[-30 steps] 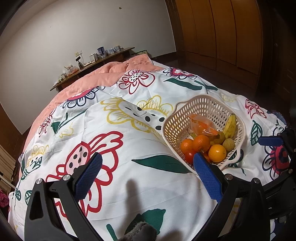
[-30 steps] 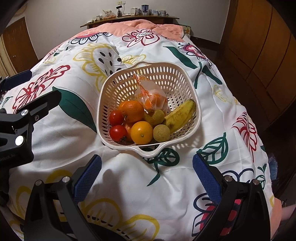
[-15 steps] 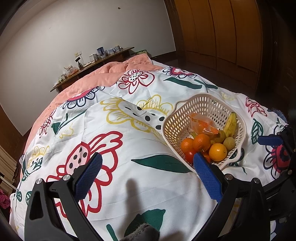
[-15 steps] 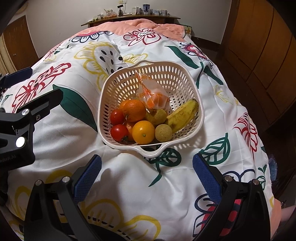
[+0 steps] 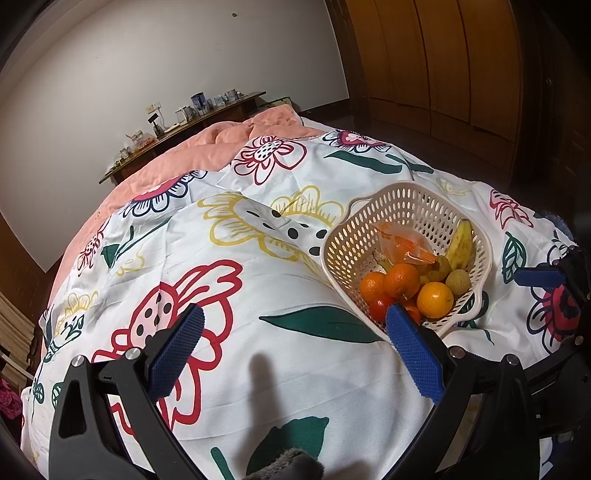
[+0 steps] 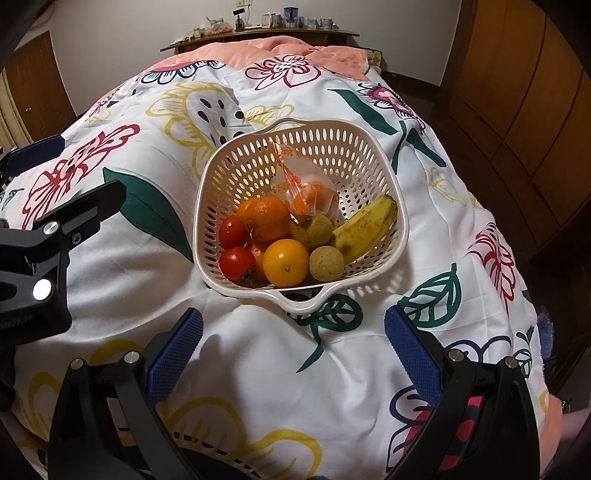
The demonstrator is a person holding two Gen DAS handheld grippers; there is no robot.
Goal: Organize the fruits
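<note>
A cream plastic basket point(image 6: 402, 221) sits on the flowered bedspread. It holds a banana point(image 6: 365, 229), two oranges point(image 6: 286, 262), two tomatoes point(image 6: 236, 264), two round tan fruits point(image 6: 327, 264) and a clear bag point(image 6: 306, 192) with orange fruit inside. My right gripper point(image 6: 293, 319) hangs open just in front of the basket's near handle, holding nothing. In the left wrist view the basket point(image 5: 406, 192) lies to the right, the banana point(image 5: 460, 243) at its far side. My left gripper point(image 5: 291, 317) is open and empty over the cloth, its right finger overlapping the basket's near corner.
The bedspread point(image 6: 258, 369) drops off toward the dark floor on the right. A pink blanket point(image 5: 221, 140) covers the far end of the bed. Behind it is a wooden shelf point(image 6: 258, 33) with small items. Wooden wardrobe doors point(image 5: 443, 74) line the right wall.
Both views have shifted only slightly; the basket and fruit lie as before. Neither gripper has taken hold of or let go of anything.
</note>
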